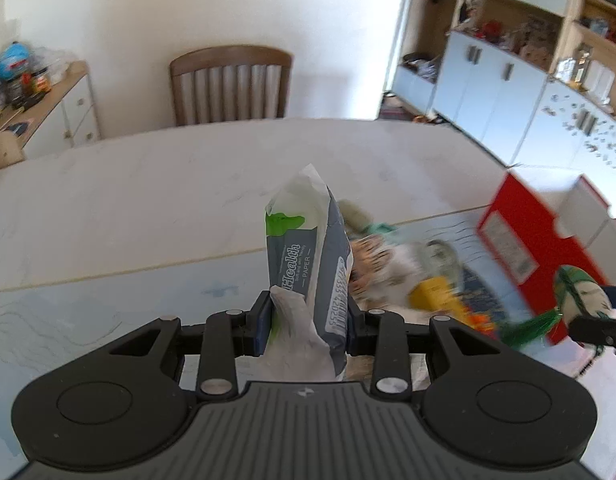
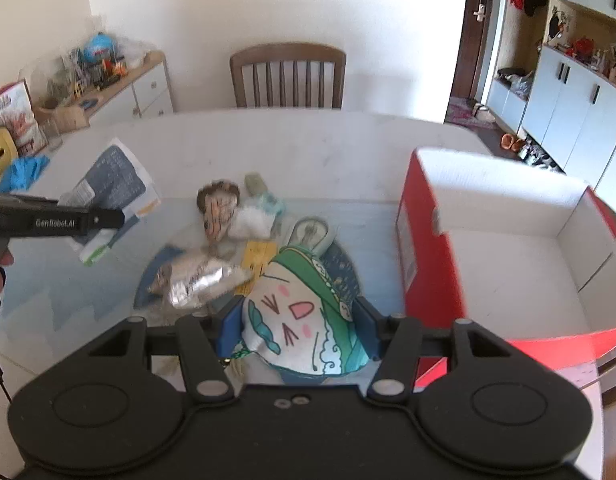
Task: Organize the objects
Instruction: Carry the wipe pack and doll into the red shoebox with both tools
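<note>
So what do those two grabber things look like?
Both are matte black plastic. The left gripper and right gripper each have two blue pads, jointed black link bars with silver round rivets, big round discs at each side and a ribbed grey body. The side of the left one reads GenRobot.AI in pale letters.

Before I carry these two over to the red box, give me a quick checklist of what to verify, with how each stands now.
1. Left gripper clamped on the tissue pack: ok.
2. Right gripper clamped on the plush toy: ok.
3. Both items clear of the pile: ok.
4. Red box open, floor bare: ok.
5. Tissue pack's loose wrapper end secure: cannot tell.
</note>
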The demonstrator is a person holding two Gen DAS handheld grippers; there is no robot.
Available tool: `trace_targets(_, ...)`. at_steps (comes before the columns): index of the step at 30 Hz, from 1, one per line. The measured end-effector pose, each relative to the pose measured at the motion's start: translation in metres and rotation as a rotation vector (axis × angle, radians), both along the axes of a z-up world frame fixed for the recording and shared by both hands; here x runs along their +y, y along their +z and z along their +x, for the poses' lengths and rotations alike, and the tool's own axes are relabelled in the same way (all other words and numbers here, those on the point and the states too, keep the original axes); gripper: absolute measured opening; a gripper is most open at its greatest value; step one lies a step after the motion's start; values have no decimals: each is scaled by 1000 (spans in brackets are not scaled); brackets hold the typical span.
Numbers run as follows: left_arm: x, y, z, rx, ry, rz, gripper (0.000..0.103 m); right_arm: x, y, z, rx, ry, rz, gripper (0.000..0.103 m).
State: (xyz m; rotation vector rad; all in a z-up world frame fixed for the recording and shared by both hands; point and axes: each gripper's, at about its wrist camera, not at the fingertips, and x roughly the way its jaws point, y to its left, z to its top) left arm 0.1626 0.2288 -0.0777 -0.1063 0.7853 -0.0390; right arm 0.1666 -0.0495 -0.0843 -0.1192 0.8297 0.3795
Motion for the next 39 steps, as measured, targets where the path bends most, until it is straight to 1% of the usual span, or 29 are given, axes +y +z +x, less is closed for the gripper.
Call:
trace_targets(7,-30,41,-3,-46,-102,-24,33,-21,35,1,-46,-24,24,56)
trace_targets(10,-49,52,-2,-52,-141,-37,33,-35,48,5,-69,-39,34,56)
trace_targets(17,-99,68,11,-64,-205,-29,33,-72,63,19,-122,-53,28,56)
trace_targets(21,-131,73,19,-57,-221,-31,33,-95,65,29,-138,-35,30,56)
trace_targets(30,-204,83,44,-58,-243,-25,34,-150,60,58,-140,-12,21,56)
trace_targets(36,-255,83,64,-49,-277,-16,34,-188,52,74,-140,-12,3,56)
trace_targets(39,-278,79,76,-30,-292,-15,34,-205,46,82,-138,-15,-7,56)
